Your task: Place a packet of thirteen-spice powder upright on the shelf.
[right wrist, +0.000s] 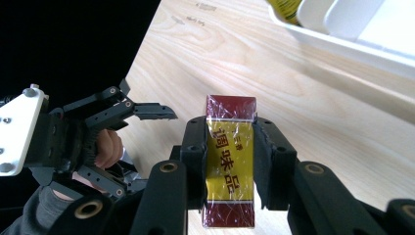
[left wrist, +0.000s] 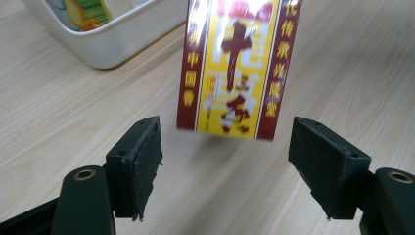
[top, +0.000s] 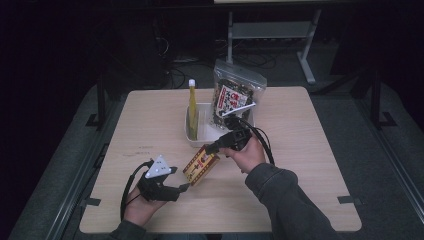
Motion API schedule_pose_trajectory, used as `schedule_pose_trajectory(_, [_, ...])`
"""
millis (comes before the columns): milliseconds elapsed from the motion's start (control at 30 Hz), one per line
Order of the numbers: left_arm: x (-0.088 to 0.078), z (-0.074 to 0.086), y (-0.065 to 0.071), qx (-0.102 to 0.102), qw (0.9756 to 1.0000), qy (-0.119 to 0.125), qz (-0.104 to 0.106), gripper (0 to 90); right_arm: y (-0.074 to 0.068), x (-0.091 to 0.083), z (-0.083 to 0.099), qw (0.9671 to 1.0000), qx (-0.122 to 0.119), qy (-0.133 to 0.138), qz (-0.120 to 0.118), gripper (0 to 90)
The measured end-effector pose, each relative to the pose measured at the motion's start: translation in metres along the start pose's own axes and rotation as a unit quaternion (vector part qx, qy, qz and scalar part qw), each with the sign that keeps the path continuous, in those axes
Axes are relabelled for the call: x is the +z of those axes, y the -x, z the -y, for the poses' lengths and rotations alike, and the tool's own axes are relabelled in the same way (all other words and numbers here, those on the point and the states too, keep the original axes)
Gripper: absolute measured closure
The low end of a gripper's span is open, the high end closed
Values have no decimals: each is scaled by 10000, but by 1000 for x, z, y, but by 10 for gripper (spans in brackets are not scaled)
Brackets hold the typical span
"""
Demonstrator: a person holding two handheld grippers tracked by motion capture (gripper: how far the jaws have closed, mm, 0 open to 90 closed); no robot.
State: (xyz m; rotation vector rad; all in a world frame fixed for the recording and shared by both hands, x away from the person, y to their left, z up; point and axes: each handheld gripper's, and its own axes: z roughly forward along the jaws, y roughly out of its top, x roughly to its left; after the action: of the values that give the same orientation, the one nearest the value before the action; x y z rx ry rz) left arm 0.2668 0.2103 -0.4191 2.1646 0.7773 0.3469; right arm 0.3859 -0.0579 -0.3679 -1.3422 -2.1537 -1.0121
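The work looked about midway: the yellow-and-maroon box (top: 201, 168) was already clamped between the pads of the right gripper (right wrist: 230, 161) and held tilted just above the table (top: 310, 165), while the left gripper (top: 172, 189) waited beside its lower end with jaws spread and nothing between them. Setting the box into the white bin (top: 192, 136), probably its goal, was not yet done. A snack bag (top: 235, 100) and a yellow bottle (top: 192, 107) already stood there. The table was pale wood grain, in a dark room with grey carpet and a desk frame (top: 270, 30) behind.
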Motion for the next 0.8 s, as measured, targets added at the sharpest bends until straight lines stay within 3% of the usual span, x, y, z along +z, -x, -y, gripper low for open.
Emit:
schedule_pose_trajectory(433, [-7, 5, -12, -208, 9996, 92, -140, 260, -6, -32, -15, 9989, 62, 337, 319, 683])
schedule_pose_trajectory(800, [-11, 9, -21, -349, 9991, 161, -202, 260, -17, -51, -36, 9960, 58, 592, 673, 683])
